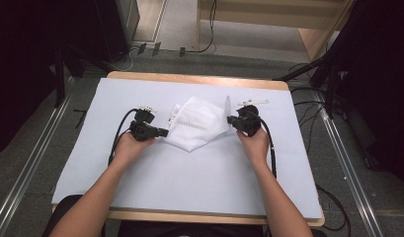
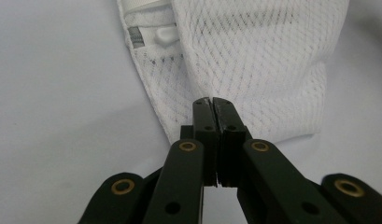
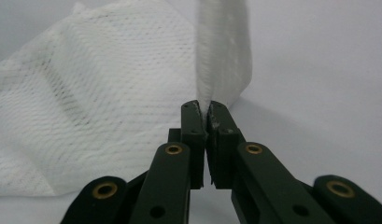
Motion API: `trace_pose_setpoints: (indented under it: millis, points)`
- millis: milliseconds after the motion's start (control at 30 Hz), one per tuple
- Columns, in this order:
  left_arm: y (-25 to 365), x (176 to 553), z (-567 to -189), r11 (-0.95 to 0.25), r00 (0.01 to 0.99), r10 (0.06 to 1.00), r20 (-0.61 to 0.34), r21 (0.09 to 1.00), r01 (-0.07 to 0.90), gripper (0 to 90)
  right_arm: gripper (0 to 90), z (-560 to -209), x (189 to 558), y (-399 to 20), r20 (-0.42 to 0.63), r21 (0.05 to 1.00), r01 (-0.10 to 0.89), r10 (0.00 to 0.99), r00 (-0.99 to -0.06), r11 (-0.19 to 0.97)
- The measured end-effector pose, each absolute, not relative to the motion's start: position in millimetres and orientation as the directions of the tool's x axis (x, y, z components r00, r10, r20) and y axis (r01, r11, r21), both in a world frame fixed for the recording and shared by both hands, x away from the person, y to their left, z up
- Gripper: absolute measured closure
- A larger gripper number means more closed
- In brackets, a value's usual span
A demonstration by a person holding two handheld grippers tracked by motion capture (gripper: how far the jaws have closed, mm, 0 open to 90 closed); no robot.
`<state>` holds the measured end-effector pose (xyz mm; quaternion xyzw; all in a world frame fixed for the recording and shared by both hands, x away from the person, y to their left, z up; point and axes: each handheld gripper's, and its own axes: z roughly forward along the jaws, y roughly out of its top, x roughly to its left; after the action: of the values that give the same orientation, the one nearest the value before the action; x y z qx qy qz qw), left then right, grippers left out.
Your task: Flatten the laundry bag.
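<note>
While both fingers (image 3: pixel 206 112) pinch it, mesh bag (image 1: pixel 197 123) lies between.

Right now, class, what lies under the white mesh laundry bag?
Under the white mesh laundry bag lies the pale sheet covering the wooden table. The bag's weave shows folded layers and a zipper edge; anything inside or beneath stays hidden.

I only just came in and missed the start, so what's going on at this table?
A person is handling a white mesh fabric bag on a table covered with a white sheet, with a black two-finger gripper in each hand. The left gripper is shut on the bag's edge at one side. The right gripper pinches a raised fold at the opposite side, lifting it off the sheet. The rest of the bag lies crumpled on the sheet between them. A small white strip lies beyond the right gripper.
</note>
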<state>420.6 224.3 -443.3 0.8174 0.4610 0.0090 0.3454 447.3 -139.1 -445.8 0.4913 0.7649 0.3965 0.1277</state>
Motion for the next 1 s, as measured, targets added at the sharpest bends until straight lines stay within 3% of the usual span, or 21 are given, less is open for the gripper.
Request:
trace_pose_setpoints:
  millis: [467, 800, 933, 1000]
  points:
    - [243.8, 421.7, -439.9, -0.314, 0.555, 0.769, -0.317, 0.57, 0.76, 90.0, 67.3, -445.2, 439.3, -165.0, 0.218, 0.74, 0.655, 0.866, -0.45, 0.155]
    - [260.2, 417.7, -437.9, -0.291, 0.543, 0.758, -0.361, 0.558, 0.777, 89.5, 64.6, -440.2, 424.8, -179.2, 0.223, 0.741, 0.653, 0.86, -0.46, 0.157]
    - [262.7, 415.6, -432.5, -0.282, 0.562, 0.746, -0.357, 0.596, 0.752, 76.4, 63.4, -439.3, 409.6, -178.4, 0.213, 0.743, 0.642, 0.841, -0.497, 0.191]
    - [261.1, 417.7, -428.3, -0.284, 0.568, 0.747, -0.344, 0.608, 0.742, 74.8, 63.3, -438.8, 407.5, -178.0, 0.216, 0.745, 0.64, 0.839, -0.499, 0.189]
